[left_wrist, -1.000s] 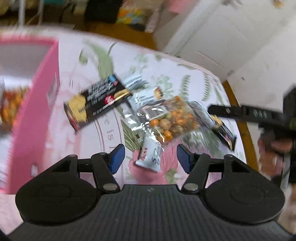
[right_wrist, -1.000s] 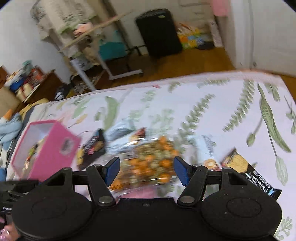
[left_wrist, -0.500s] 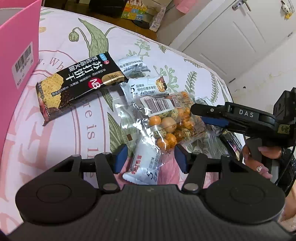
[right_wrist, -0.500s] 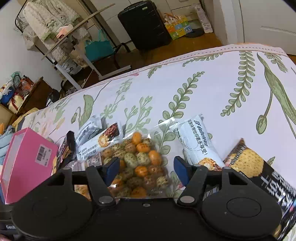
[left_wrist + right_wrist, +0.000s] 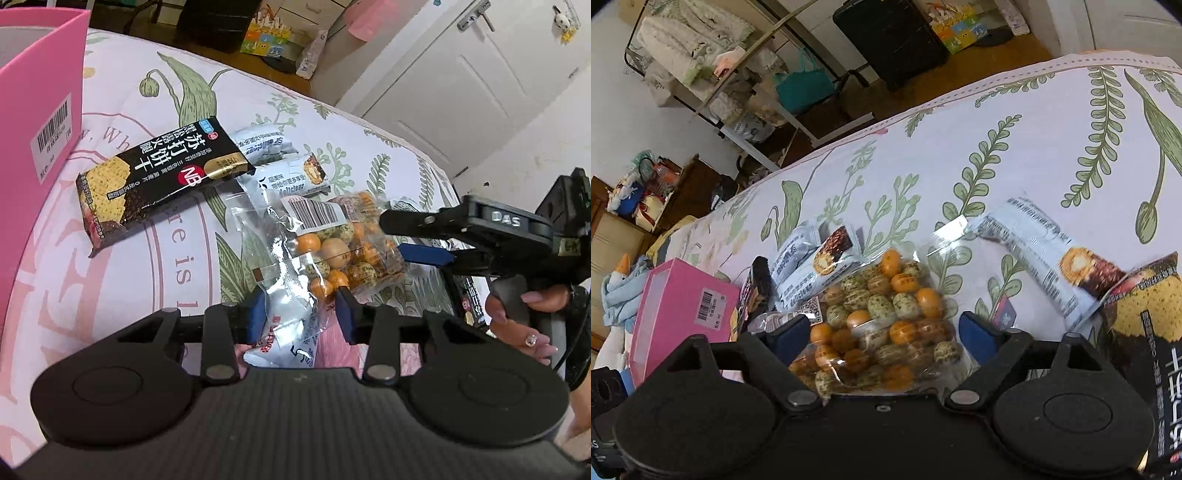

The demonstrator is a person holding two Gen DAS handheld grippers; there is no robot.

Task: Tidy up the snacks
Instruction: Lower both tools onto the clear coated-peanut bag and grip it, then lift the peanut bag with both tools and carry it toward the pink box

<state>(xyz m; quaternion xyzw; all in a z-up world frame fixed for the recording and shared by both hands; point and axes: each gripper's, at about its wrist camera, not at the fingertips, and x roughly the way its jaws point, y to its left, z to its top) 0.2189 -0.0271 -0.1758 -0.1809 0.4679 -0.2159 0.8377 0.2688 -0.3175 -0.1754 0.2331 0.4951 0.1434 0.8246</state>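
Snack packs lie on a flowered cloth. A clear bag of orange and speckled nuts (image 5: 343, 243) (image 5: 882, 317) lies in the middle. My left gripper (image 5: 301, 314) is partly closed around a small white packet (image 5: 291, 332), pads close to its sides; contact is unclear. My right gripper (image 5: 882, 336) is open with its pads on either side of the nut bag; it also shows in the left wrist view (image 5: 424, 240). A black cracker pack (image 5: 159, 177) lies by the pink box (image 5: 40, 96) (image 5: 683, 306).
Two white wafer packets (image 5: 273, 162) (image 5: 812, 266) lie behind the nut bag. Another white packet (image 5: 1041, 254) and a second black cracker pack (image 5: 1148, 332) lie at the right. The bed's far edge meets a wooden floor with a black suitcase (image 5: 890, 33).
Both grippers have moved forward and lower onto the pile. My left gripper's jaws have narrowed around the white packet. My right gripper now straddles the nut bag.
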